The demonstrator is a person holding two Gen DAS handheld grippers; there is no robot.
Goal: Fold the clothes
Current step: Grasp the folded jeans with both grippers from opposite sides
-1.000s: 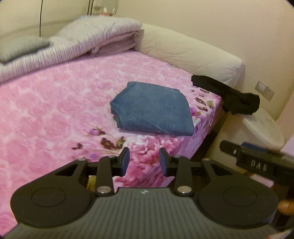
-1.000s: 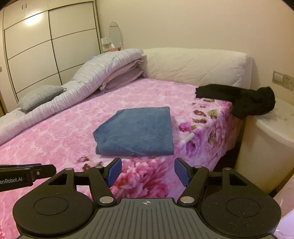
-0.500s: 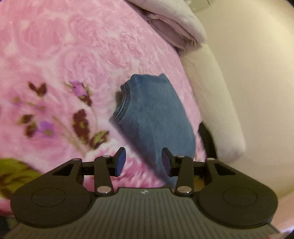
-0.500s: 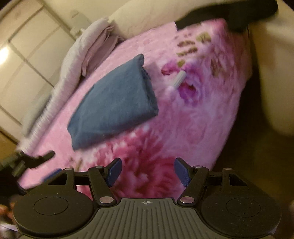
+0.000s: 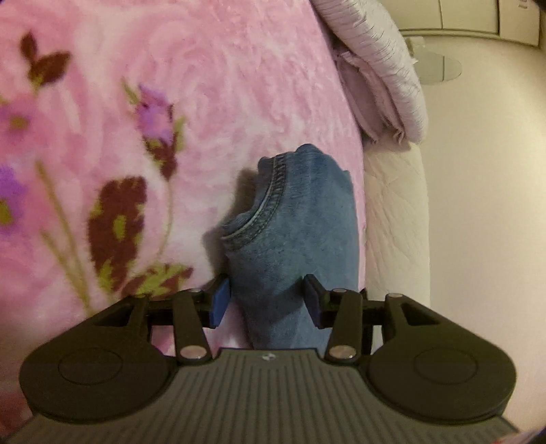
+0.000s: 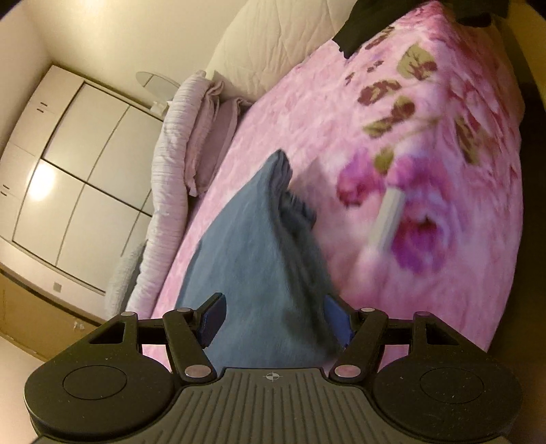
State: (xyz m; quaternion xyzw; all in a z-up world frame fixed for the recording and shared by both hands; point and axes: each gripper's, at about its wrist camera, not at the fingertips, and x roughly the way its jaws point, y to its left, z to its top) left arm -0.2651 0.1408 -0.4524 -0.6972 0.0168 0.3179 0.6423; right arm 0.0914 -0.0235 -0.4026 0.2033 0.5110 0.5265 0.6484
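Both the left gripper (image 5: 264, 300) and right gripper (image 6: 273, 322), jaws spread wide, straddle opposite edges of the folded blue garment (image 5: 297, 239) lying mid-frame on the pink bedspread (image 5: 239, 85), seemingly poised to pinch it.

The bed (image 6: 307, 112) wears a pink flowered cover. The folded blue garment (image 6: 252, 259) lies directly on it at 6 o'clock in the right wrist view. Folded lilac bedding (image 6: 191, 136) sits at 10 o'clock, a white quilted pillow (image 6: 273, 44) at 12, a black garment (image 6: 368, 27) at 1, and a small white tube (image 6: 387, 218) at 3.
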